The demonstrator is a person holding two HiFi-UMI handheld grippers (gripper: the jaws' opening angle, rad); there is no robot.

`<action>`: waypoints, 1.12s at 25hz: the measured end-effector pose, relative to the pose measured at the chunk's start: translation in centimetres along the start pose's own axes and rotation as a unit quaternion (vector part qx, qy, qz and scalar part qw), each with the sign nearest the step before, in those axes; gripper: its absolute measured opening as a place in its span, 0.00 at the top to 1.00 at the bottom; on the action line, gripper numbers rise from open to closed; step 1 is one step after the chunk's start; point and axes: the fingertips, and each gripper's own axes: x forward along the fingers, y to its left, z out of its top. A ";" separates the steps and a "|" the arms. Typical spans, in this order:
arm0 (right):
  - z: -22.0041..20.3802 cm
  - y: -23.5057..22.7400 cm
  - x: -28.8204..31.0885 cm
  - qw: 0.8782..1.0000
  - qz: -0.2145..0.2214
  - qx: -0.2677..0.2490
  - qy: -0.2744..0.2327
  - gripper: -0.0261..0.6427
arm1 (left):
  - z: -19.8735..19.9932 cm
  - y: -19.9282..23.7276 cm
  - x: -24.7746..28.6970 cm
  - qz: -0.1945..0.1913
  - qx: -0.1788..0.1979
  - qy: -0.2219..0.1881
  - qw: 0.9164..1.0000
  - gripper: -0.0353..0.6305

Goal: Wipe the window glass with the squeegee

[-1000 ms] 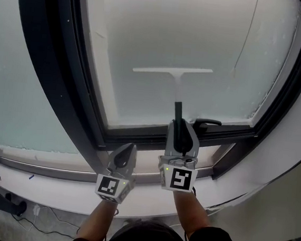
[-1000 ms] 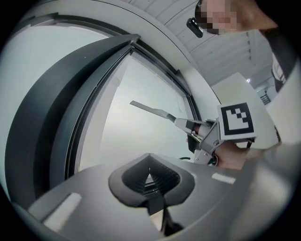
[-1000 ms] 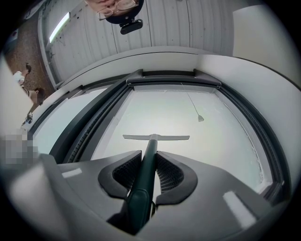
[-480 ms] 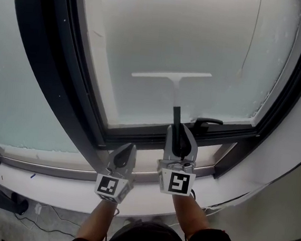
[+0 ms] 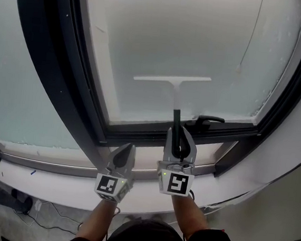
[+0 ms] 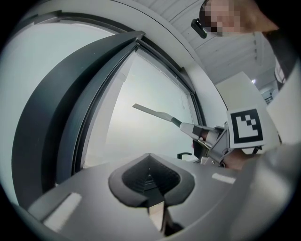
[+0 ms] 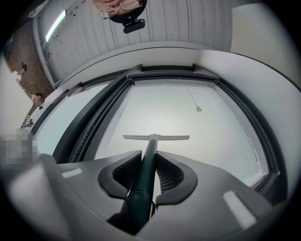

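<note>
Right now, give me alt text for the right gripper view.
The right gripper is shut on the dark handle of a squeegee, whose blade lies level against the frosted window glass. A dark frame surrounds the pane.

Black lever handle [image 5: 210, 119] on bottom rail of dark metal window frame [image 5: 54, 71]; thin white cord [image 5: 252, 37] hanging near right edge; white sill [image 5: 38, 186] below.

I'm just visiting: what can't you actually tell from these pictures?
Outdoors: the glass looks milky in every view.
Whether the squeegee blade touches it: no view shows.
Handle's end: buried in the right hand-held gripper.
Small thing on a cord: too small to name.
</note>
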 end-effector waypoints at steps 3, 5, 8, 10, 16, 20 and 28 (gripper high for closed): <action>-0.4 0.1 -0.4 1.000 0.001 -0.003 0.004 0.82 | 0.5 0.1 0.0 0.006 -0.019 -0.011 1.000 0.95; -0.8 0.3 -0.6 1.000 0.001 -0.005 0.006 0.82 | 0.7 0.3 0.0 0.010 -0.025 -0.014 1.000 0.95; -1.3 0.5 -0.9 1.000 0.001 -0.003 0.012 0.82 | 0.4 0.7 -0.1 0.012 -0.016 -0.009 1.000 0.95; -1.5 0.5 -1.1 1.000 0.001 -0.001 0.016 0.82 | 0.2 1.0 -0.1 0.014 -0.009 -0.004 1.000 0.95; -2.1 0.7 -1.5 1.000 0.002 0.001 0.023 0.82 | 0.3 1.3 -0.2 0.022 -0.025 -0.008 0.999 0.95; -2.8 0.9 -1.9 0.999 0.006 0.001 0.032 0.81 | -0.5 1.1 -0.4 0.024 -0.031 -0.005 0.999 0.95; -3.9 1.1 -3.0 0.999 0.003 0.000 0.045 0.81 | -2.0 0.4 -1.0 0.022 -0.033 0.013 0.999 0.95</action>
